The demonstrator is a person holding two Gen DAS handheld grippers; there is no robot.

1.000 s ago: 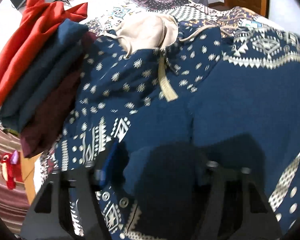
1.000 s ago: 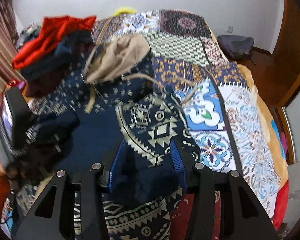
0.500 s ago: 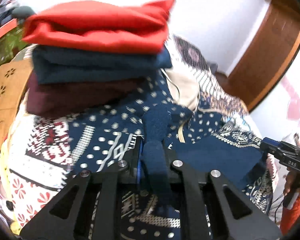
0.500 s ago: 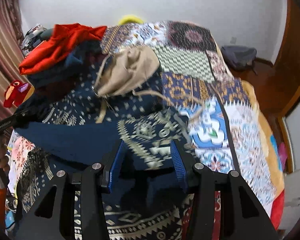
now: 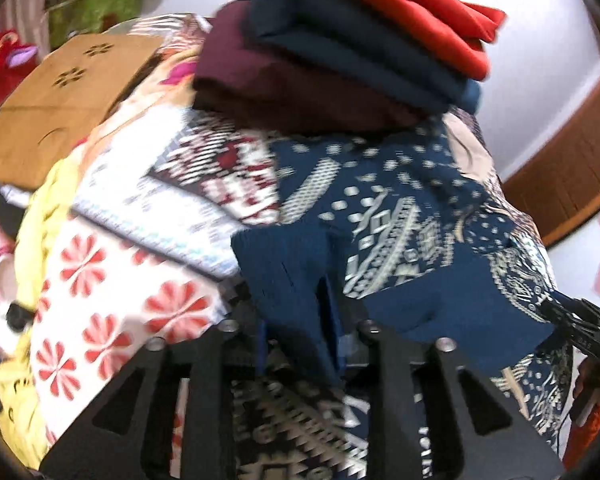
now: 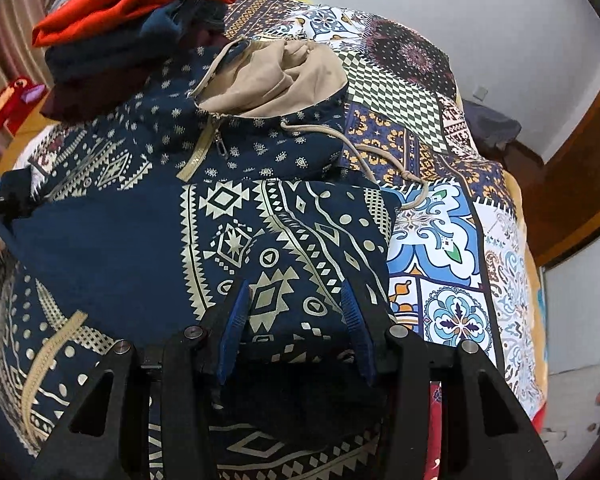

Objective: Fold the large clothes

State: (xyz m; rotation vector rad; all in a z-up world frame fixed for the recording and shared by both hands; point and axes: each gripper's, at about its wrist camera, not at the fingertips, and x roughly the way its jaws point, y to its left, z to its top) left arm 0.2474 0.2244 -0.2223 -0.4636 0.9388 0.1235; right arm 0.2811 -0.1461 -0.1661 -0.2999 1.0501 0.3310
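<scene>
The left gripper (image 5: pixel 300 320) is clamped tight on a ribbed navy cuff of the patterned hoodie (image 6: pixel 260 216), the fabric bunched between its blue pads. The right gripper (image 6: pixel 296 316) has its jaws spread wide, with a patterned fold of the same hoodie lying between them; whether the pads actually bear on the cloth I cannot tell.

The hoodie lies spread across the patchwork bedspread (image 6: pixel 440 240), its tan-lined hood (image 6: pixel 276 76) at twelve o'clock in the right wrist view and the zipper (image 6: pixel 204 148) running down from it. A plain navy panel is drawn across the body toward nine o'clock, where the left gripper's tip shows at the frame edge.

To fold well, I judge the sleeve should be carried flat across the chest, cuff kept taut, and laid without twisting; the drawstring (image 6: pixel 380 160) trailing toward three o'clock could be tucked in first.

No containers appear. A stack of folded clothes (image 5: pixel 360 52), red over navy over maroon, sits at twelve o'clock in the left view, touching the hoodie's shoulder.
</scene>
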